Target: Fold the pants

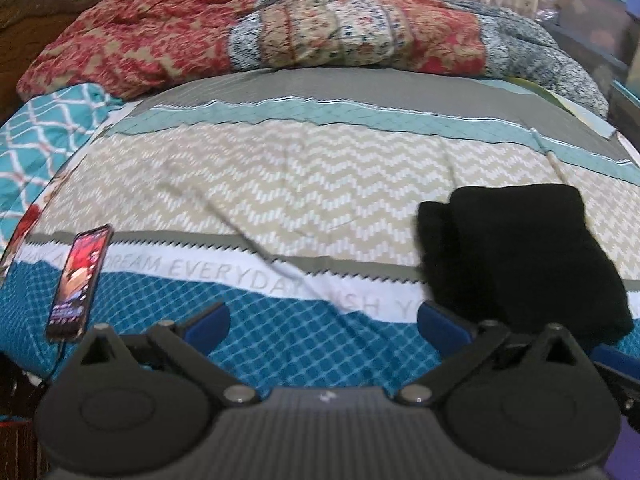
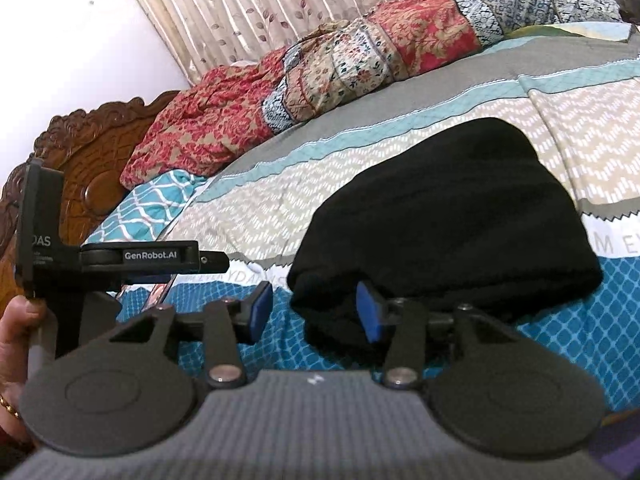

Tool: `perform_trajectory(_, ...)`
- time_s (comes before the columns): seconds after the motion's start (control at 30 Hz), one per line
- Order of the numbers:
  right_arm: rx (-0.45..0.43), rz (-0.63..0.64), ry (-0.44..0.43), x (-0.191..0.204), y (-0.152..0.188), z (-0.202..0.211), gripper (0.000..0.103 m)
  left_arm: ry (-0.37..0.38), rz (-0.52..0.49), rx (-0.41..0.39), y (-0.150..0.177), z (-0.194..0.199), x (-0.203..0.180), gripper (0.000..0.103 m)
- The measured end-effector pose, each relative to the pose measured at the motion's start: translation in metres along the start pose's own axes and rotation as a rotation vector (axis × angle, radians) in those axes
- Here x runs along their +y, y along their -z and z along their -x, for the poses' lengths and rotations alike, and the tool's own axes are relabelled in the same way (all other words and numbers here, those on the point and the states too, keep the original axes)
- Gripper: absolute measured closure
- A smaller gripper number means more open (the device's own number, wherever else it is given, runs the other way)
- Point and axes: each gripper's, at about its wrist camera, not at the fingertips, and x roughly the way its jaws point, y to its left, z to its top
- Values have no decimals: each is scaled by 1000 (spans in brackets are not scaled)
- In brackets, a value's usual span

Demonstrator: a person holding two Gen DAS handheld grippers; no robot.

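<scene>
The black pants [image 1: 516, 256] lie folded into a compact bundle on the patterned bedsheet [image 1: 280, 184], at the right of the left wrist view. To their left, my left gripper [image 1: 324, 322] is wide open over the blue checked part of the sheet, with nothing between its blue pads. In the right wrist view the pants [image 2: 448, 216] fill the middle. My right gripper [image 2: 314, 312] is open at their near left corner. Its right pad [image 2: 368, 312] sits against the cloth's edge and the left pad [image 2: 260, 312] is clear of it.
A phone [image 1: 78, 284] with a lit screen lies on the sheet at the near left, its cable running off the edge. A crumpled red and floral quilt [image 1: 280, 28] is heaped along the far side. A carved wooden headboard [image 2: 92, 152] stands at left. A hand [image 2: 16, 332] holds the left gripper's handle.
</scene>
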Motion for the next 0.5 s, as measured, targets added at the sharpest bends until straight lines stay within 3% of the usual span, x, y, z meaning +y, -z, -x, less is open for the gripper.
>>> perform_trajectory(0.27,49,32,5,7,4,-13,52,-58,-3,36,10,-9,12,0)
perform_trajectory(0.5,74,38,14,6,4,-17,51,-45,13,85,10,-19,15,0)
